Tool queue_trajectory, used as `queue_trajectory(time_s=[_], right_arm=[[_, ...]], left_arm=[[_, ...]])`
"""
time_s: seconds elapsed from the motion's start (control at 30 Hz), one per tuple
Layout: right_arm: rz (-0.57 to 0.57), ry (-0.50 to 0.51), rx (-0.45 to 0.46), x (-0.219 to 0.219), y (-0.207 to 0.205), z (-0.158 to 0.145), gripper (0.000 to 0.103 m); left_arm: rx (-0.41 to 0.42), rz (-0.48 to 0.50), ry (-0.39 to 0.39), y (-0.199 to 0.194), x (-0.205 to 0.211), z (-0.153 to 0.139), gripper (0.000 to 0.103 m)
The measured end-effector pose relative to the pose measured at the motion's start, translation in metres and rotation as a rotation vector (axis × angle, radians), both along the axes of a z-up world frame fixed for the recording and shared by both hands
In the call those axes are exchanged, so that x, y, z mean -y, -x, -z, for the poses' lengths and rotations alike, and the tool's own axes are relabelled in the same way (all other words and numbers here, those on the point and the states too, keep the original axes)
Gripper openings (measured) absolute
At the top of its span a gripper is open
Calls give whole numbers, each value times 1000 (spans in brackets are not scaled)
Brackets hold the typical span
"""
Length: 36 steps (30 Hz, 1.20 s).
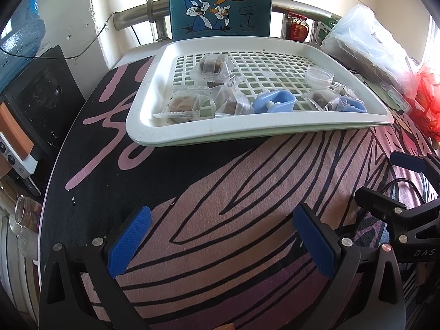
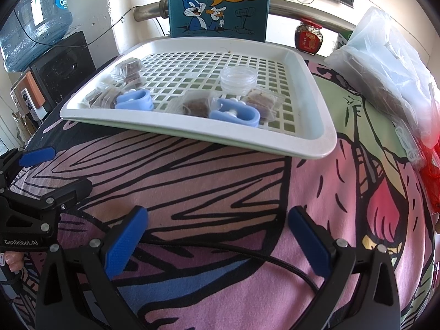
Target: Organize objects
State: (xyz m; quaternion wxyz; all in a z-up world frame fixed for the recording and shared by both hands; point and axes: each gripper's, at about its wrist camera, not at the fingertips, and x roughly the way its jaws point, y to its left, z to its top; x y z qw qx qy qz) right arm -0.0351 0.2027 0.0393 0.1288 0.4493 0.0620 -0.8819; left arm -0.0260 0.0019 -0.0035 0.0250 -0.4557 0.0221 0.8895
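Note:
A white slotted tray (image 1: 209,134) (image 2: 316,126) sits at the far side of the patterned table. In it lie several clear-wrapped brown snack packets (image 1: 181,104) (image 2: 195,106), two blue plastic clips (image 1: 275,101) (image 2: 235,114) and a stack of clear round lids (image 1: 320,75) (image 2: 238,78). My left gripper (image 1: 222,236) is open and empty, low over the cloth in front of the tray. My right gripper (image 2: 217,236) is open and empty too, beside it to the right. Each gripper shows at the edge of the other's view.
A blue Bugs Bunny box (image 1: 220,2) (image 2: 218,2) stands behind the tray. A plastic bag (image 2: 396,63) and red netting (image 1: 426,104) lie at the right. A red-lidded jar (image 2: 308,38), a water bottle (image 2: 35,19) and a black speaker (image 1: 41,101) stand around. A black cable (image 2: 275,261) crosses the cloth.

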Motion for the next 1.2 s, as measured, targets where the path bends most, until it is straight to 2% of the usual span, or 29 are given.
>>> queue_trajectory(time_s=[1.2], right_arm=[[1,-2,1,0,-5,1,103]], left_arm=[[-1,0,-2,-1,1,0,103]])
